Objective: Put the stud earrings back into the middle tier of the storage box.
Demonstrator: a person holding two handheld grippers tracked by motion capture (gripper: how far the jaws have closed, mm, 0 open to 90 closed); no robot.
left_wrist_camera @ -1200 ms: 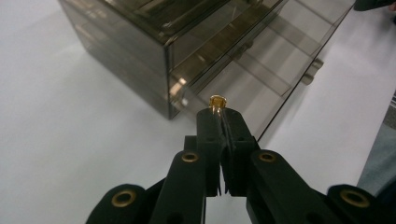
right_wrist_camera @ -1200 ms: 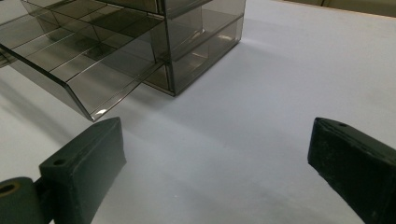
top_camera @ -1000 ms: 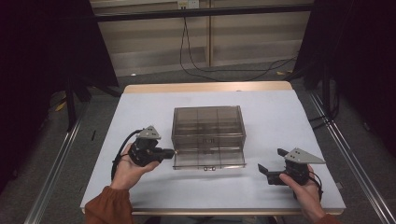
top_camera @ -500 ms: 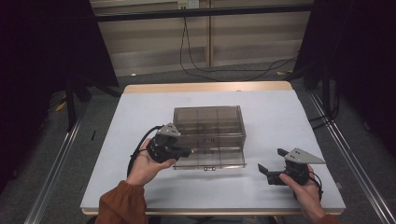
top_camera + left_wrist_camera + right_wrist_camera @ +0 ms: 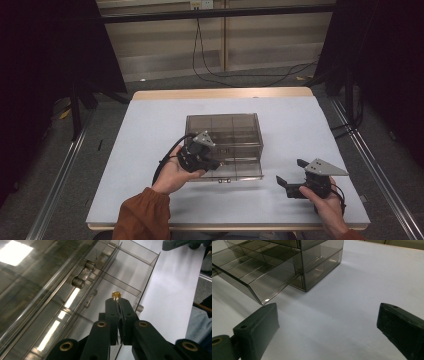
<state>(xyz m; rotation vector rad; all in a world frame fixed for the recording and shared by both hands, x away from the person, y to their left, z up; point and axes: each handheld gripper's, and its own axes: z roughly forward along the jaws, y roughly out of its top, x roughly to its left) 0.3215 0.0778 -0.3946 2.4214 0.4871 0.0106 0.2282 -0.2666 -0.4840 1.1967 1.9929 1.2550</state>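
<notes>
One smoky drawer cabinet (image 5: pixel 224 135) mid-counter (image 5: pixel 150 125), bottom drawer (image 5: pixel 249 277) pulled out. Left hand-held gripper (image 5: pixel 117 298) clamped on one small brass pin (image 5: pixel 115 293), pointing along jaws over drawer. Right hand-held gripper (image 5: pixel 324 322) spread apart near counter's front right.

Left hand-held gripper (image 5: pixel 117 298) jaws pinched together on small brass piece; right hand-held gripper (image 5: pixel 327 322) jaws spread wide

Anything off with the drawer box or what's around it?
Nothing damaged or spilled. The smoked drawer box sits square on the table, its bottom drawer pulled out. The left gripper is shut on a small brass piece over it; the right gripper rests open.
</notes>
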